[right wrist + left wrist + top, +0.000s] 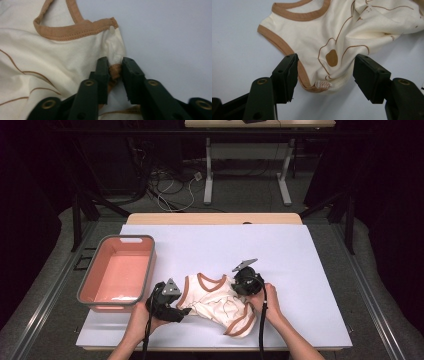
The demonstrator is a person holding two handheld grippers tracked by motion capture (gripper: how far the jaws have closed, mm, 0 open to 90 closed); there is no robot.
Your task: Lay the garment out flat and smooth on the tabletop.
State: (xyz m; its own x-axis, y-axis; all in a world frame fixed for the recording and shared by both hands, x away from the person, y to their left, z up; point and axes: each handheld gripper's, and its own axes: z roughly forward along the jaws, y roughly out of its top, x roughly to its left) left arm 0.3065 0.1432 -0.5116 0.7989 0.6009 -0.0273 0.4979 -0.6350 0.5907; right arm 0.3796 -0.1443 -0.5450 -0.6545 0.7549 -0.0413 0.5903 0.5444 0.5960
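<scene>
A small cream garment [215, 302] with brown trim and brown line drawings lies crumpled on the white table top [280, 255] near the front edge. My left gripper [182, 312] is at its left end. In the left gripper view its jaws stand open [325, 70] on either side of a trimmed corner of the garment [332, 30], and the pads are clear of the cloth. My right gripper [242, 287] is at the garment's upper right. In the right gripper view it is shut [115, 65] on a bunched bit of brown-edged cloth beside the neckline of the garment [62, 57].
A pink basin with a grey rim [150, 265] stands on the table's left side, close to my left hand. The table's front edge runs just below both hands. A bare white surface stretches behind and to the right of the garment.
</scene>
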